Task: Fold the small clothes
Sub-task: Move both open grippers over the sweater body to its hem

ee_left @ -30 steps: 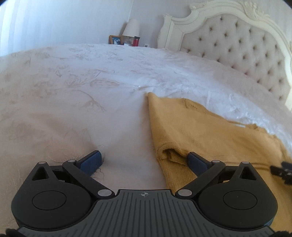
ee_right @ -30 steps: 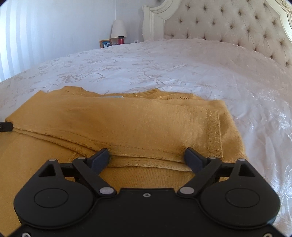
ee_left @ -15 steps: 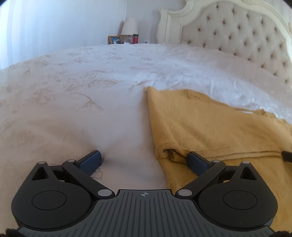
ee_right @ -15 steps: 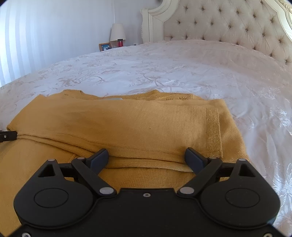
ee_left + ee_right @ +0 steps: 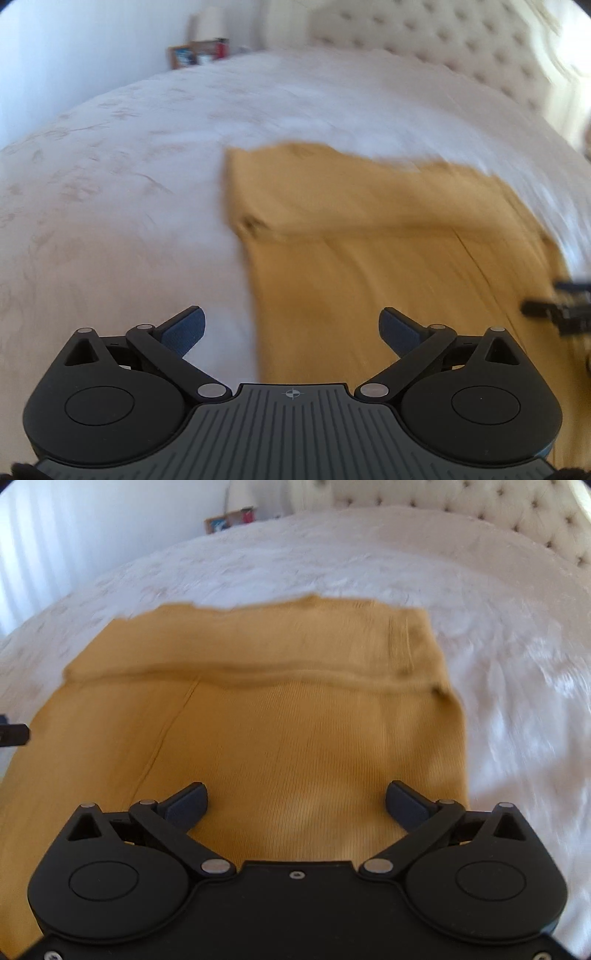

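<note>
A mustard-yellow knit garment (image 5: 369, 229) lies flat on the white bedspread, its far part folded over toward me, the fold edge running across it (image 5: 258, 677). My left gripper (image 5: 291, 328) is open and empty, above the garment's left edge. My right gripper (image 5: 297, 801) is open and empty, above the garment's near right part. The right gripper's tip shows at the right edge of the left wrist view (image 5: 565, 314); the left gripper's tip shows at the left edge of the right wrist view (image 5: 13, 734). Both views are motion-blurred.
The white embroidered bedspread (image 5: 110, 203) extends all around the garment. A tufted cream headboard (image 5: 424, 48) stands at the back right. A nightstand with a lamp and picture frame (image 5: 229, 520) is at the far back.
Both grippers have pulled back and lifted away from the fold edge they were at. The folded-over layer stays lying on the garment. Both stay open.
</note>
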### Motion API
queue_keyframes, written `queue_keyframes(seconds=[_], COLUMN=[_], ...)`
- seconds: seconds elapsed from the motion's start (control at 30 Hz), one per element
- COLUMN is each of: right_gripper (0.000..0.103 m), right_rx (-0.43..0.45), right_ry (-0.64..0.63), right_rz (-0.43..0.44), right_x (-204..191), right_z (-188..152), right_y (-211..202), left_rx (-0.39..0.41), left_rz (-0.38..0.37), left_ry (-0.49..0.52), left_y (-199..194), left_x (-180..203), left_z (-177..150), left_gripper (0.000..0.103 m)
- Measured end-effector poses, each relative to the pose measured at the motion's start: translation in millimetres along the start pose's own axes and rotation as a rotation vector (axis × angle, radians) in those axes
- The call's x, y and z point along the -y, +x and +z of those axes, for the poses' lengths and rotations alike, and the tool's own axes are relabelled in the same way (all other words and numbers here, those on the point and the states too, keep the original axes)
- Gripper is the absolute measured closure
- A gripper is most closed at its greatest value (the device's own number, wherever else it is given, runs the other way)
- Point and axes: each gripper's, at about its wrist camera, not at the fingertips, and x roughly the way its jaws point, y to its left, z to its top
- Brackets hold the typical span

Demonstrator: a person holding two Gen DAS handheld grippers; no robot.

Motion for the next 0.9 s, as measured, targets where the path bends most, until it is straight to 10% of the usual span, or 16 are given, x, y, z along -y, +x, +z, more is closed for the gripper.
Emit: queue_keyframes(seconds=[0.33,0.9], right_gripper=[0.001,0.001], right_rx=[-0.124,-0.042], right_ry=[-0.087,0.211], right_rz=[0.018,0.024], right_x=[-16,46], right_z=[-78,-103], right_y=[-72,-149], left_rx=[-0.137,-0.113], left_rz=[-0.062,-0.131], left_ry=[0.146,-0.134], left_y=[-39,-97], left_x=[40,-3], left_z=[-88,-115], left_gripper=[0.0,0.002])
